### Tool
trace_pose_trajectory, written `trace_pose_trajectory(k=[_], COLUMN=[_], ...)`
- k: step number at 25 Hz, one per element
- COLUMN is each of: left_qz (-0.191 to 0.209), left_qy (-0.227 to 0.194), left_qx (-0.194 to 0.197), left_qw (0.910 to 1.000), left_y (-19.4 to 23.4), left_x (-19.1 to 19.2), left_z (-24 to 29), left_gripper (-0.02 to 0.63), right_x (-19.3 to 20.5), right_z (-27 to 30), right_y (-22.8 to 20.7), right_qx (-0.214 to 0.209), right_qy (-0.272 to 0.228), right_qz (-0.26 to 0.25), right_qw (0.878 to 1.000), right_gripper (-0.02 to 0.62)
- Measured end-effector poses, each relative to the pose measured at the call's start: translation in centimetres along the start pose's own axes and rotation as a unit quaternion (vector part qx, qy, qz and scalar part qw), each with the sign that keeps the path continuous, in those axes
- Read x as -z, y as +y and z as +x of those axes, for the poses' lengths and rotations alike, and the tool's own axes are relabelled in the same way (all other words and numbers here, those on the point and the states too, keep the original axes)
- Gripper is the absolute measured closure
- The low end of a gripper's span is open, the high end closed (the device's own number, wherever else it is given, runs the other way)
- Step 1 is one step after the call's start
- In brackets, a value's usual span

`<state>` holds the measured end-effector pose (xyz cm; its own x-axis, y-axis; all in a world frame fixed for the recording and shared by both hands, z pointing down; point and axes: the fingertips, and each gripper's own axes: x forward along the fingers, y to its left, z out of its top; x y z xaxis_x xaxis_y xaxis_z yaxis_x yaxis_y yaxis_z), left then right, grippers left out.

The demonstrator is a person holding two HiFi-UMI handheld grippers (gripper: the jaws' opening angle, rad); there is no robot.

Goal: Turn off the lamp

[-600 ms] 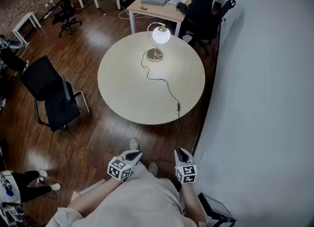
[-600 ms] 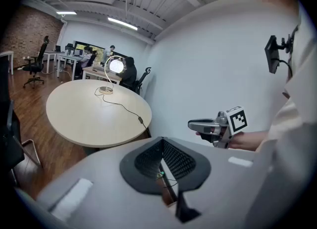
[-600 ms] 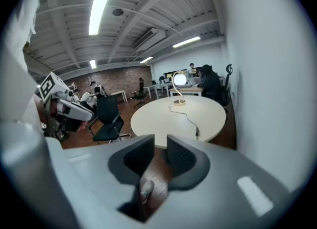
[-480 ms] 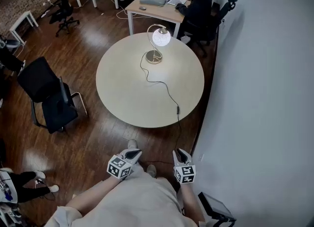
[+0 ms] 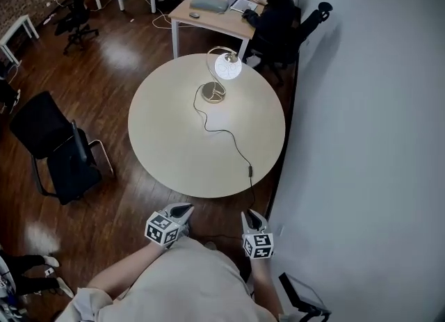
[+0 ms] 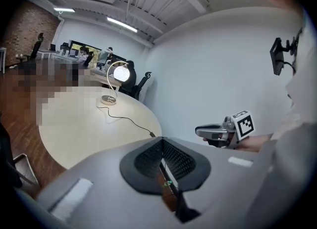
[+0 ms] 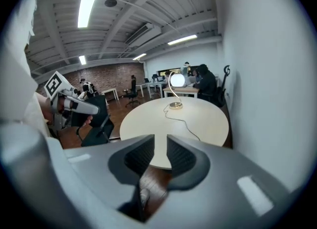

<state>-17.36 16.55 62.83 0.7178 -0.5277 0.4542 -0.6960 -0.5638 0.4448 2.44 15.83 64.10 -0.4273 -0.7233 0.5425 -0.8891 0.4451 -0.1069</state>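
The lamp [image 5: 227, 67] stands lit at the far side of the round table [image 5: 167, 147]; its globe glows above a brass base [image 5: 213, 92]. Its black cord runs toward me to an inline switch [image 5: 250, 170] near the table's near right edge. Both grippers are held low in front of the person's body, short of the table. The left gripper [image 5: 182, 211] is shut with nothing in it; its pads meet [image 6: 161, 141]. The right gripper [image 5: 249, 217] is open by a narrow gap and empty [image 7: 160, 141]. The lamp [image 6: 120, 73] [image 7: 177, 80] shows far ahead in both gripper views.
A black office chair [image 5: 59, 147] stands left of the table on the wood floor. A white wall [image 5: 361, 140] runs close along the table's right side. Behind the lamp is a desk [image 5: 215, 11] with a seated person [image 5: 272, 20] and another chair.
The table and lamp have drawn nearer and lower in the head view. Both grippers stay low by the body, shifted slightly left. The lamp is still lit.
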Motion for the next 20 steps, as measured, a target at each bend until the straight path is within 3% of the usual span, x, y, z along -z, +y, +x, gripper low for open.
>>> trace_pose_trajectory(k=[10,15,20], left_qz=[0.020,0.030,0.036], left_qy=[0.023,0.040,0.036], left_qx=[0.066,0.096,0.091], left_qw=[0.9973,0.9942,0.9946], left_y=[3.9,3.6,4.8], left_x=[-2.0,-2.4,-3.6], left_z=[2.8,3.9,4.2], left_gripper=[0.604,0.604,0.604], right_x=[-0.5,-0.4,-1.0], right_z=[2.7,2.4,3.1], right_y=[0.7,0.9,-0.1], right_qx=[0.051,0.072,0.080], right_qy=[0.005,0.010,0.007], right_qz=[0.032,0.054,0.051], right_qw=[0.998,0.996,0.995], right_gripper=[0.526,0.526,0.526])
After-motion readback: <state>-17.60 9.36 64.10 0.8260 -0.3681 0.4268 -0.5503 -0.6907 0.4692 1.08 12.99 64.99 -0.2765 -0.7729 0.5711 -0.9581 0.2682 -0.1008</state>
